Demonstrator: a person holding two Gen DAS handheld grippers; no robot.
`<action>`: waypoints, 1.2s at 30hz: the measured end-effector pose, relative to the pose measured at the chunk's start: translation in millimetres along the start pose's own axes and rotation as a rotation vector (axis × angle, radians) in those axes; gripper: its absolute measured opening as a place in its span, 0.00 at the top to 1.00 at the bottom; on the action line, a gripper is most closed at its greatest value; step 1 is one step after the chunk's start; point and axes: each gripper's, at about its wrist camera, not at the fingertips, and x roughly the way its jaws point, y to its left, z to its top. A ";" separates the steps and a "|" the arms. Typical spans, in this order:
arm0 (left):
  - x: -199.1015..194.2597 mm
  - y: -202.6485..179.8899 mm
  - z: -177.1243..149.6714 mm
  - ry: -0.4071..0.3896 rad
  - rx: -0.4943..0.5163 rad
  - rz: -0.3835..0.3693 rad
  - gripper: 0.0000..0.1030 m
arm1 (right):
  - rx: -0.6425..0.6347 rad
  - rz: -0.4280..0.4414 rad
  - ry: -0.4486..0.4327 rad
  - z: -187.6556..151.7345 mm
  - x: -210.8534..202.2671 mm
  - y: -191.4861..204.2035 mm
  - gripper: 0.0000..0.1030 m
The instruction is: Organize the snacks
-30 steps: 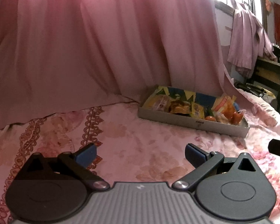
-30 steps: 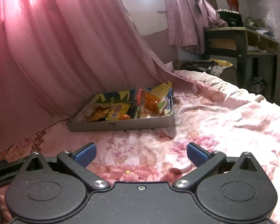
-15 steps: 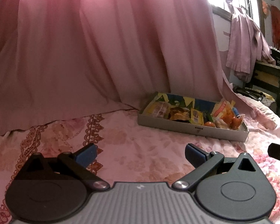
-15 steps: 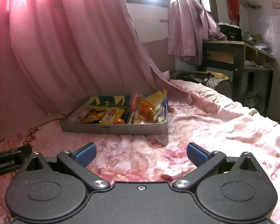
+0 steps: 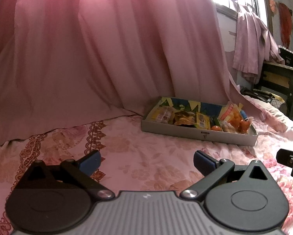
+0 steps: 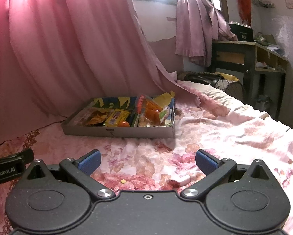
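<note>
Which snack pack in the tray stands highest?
The orange pack with the red top, at the tray's right end: it props up above the rim; the others lie flat.

right gripper (image 6: 147, 161): jaws wide apart, nothing between them, above floral sheet (image 6: 215, 129) | tray (image 6: 119, 132) ahead on sheet, packed with snacks (image 6: 115, 116) (one orange bag (image 6: 150, 110) stands upright at its right end) | pink curtain (image 6: 58, 49) behind | left gripper (image 6: 8, 166) at left edge
</note>
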 end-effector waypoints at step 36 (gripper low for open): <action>-0.2 -1.1 -2.0 0.001 0.004 0.000 0.00 | 0.000 0.008 0.014 -3.6 2.8 0.5 0.01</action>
